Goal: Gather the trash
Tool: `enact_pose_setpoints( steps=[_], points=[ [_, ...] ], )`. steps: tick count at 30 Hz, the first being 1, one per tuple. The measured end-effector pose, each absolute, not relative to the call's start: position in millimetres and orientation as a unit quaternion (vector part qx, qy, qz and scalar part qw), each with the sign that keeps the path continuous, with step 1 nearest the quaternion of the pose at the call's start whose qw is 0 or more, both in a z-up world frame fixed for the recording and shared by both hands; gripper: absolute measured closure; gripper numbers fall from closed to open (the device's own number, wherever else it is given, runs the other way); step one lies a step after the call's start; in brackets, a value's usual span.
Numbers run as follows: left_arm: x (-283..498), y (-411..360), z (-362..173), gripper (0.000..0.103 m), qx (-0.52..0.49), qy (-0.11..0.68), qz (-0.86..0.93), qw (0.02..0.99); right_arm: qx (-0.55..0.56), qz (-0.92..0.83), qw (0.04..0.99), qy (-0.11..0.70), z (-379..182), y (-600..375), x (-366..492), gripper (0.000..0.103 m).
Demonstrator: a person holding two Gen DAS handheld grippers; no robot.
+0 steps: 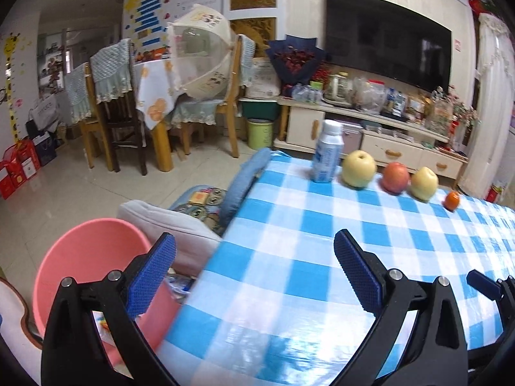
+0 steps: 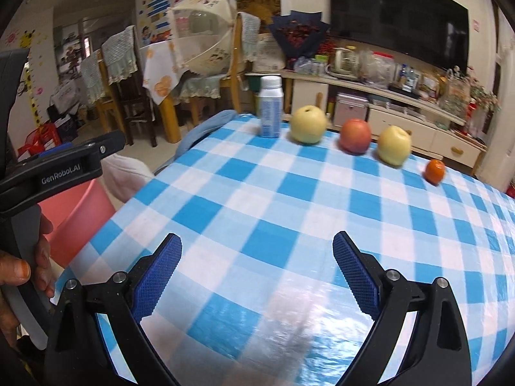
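The bottle [image 2: 271,106] is white and light blue with a round white cap. It stands straight up, cap on top, at the far edge of the table [image 2: 244,199]. Beside it sit a row of smooth round fruits: pear [image 2: 308,124], apple [image 2: 355,136], another pear [image 2: 394,145] and a small orange [image 2: 435,170]. The cloth is shiny blue-and-white checks. A pink bin [image 1: 93,257] sits left of the table. The left gripper [image 1: 254,276] and the right gripper [image 2: 257,276] both have jaws wide apart, holding nothing.

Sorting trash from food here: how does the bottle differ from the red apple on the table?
The bottle is a tall white-and-blue container with a cap; the red apple is round and reddish. The bottle stands at the row's left end, the red apple between two yellow fruits. Both sit upright on the checked tablecloth, untouched.
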State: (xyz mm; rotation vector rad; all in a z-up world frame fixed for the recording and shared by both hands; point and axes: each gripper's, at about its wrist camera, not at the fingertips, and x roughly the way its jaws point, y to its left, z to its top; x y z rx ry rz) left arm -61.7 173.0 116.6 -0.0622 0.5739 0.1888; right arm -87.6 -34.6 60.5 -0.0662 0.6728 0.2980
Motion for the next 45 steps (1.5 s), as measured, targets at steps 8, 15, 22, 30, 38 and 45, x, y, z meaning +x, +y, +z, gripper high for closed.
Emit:
enact_pose_setpoints(
  steps=[8,15,22,30,38,45],
  points=[
    [-61,116,110,0.004,0.011,0.289,0.056,0.956,-0.025,0.099,0.944,0.315,58,-86,-104,0.008],
    [-72,74,111,0.004,0.012,0.273,0.023,0.962,-0.038,0.061,0.953,0.295,57,-125,-114,0.008],
    [-90,35,120,0.004,0.017,0.249,-0.025,0.968,-0.025,0.037,0.960,0.276,62,-161,-121,0.008],
    [-105,-4,129,0.004,0.020,0.250,-0.051,0.967,0.014,0.023,0.967,0.254,73,-202,-132,0.008],
    [-115,-42,136,0.004,0.031,0.247,-0.053,0.967,0.033,-0.009,0.974,0.226,80,-244,-145,0.008],
    [-119,-72,146,0.004,0.046,0.237,-0.059,0.969,0.041,-0.039,0.977,0.204,83,-275,-153,0.008]
  ],
)
